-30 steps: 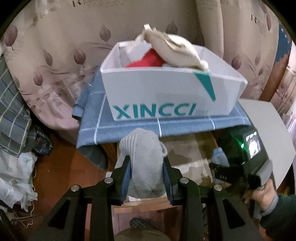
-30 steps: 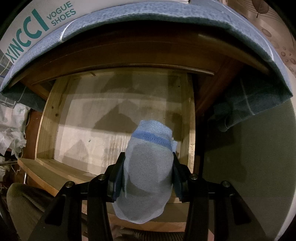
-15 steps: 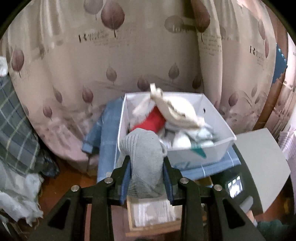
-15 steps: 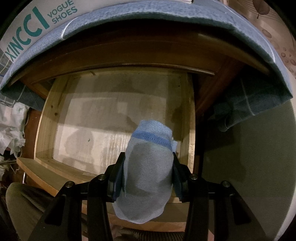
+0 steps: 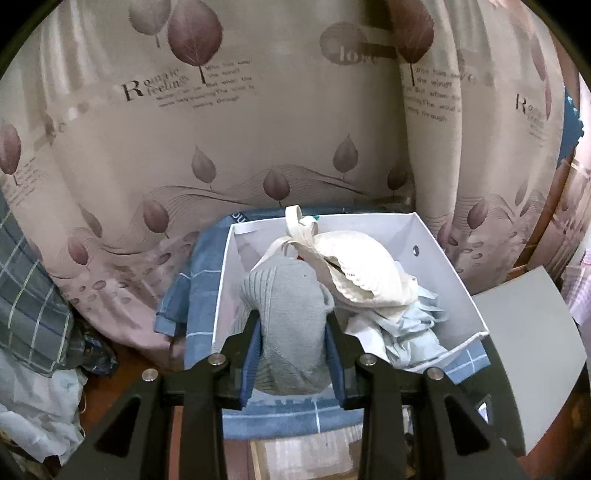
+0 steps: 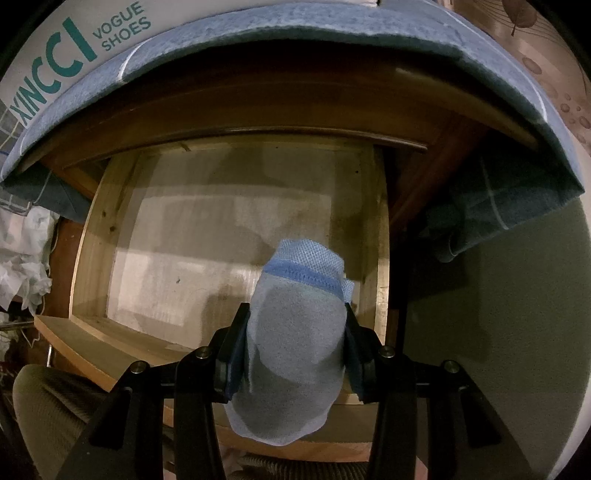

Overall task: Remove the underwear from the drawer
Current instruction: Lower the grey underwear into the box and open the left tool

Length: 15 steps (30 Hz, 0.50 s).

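My left gripper (image 5: pixel 293 332) is shut on a grey ribbed underwear piece (image 5: pixel 288 314) and holds it over the near left part of a white shoe box (image 5: pixel 443 258). The box holds a cream bra (image 5: pixel 362 273) and pale blue garments (image 5: pixel 406 332). My right gripper (image 6: pixel 295 332) is shut on a light blue underwear piece (image 6: pixel 295 350) with a darker blue band, held above the open wooden drawer (image 6: pixel 380 240). The drawer floor around it shows bare wood.
The shoe box sits on a blue checked cloth (image 5: pixel 199 295) over the cabinet top; the cloth's edge (image 6: pixel 332 29) hangs above the drawer. A leaf-print curtain (image 5: pixel 258 129) stands behind. Crumpled clothes (image 5: pixel 33 369) lie at the left. A grey panel (image 5: pixel 524 332) is at the right.
My left gripper has risen and moved forward with the grey piece, from in front of the box to above its inside. The right gripper has stayed still over the drawer.
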Available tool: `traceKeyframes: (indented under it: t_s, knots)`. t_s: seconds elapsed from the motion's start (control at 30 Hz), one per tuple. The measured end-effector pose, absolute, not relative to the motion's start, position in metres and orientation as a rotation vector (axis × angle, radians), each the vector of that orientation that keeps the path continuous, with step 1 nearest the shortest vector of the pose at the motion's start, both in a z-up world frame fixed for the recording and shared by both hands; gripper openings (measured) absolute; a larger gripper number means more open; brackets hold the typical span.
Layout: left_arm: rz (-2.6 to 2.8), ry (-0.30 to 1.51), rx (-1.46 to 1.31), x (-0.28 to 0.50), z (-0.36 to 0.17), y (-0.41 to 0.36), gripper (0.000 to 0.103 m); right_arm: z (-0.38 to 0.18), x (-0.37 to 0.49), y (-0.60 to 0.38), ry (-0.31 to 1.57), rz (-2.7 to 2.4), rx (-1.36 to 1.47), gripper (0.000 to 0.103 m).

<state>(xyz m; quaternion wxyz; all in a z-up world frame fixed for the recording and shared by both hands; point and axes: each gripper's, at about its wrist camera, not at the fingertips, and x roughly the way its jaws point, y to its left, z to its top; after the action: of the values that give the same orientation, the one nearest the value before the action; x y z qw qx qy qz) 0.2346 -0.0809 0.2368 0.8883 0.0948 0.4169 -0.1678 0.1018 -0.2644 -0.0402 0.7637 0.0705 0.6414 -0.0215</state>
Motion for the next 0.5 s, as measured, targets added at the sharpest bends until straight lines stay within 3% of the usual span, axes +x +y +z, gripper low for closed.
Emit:
traceKeyframes:
  t_s: [0.5]
  knots:
    - [-0.316,0.995,0.182,0.281,0.17,-0.096,0.032,-0.043,0.101,-0.268,1.393,-0.044,0.171,0.043]
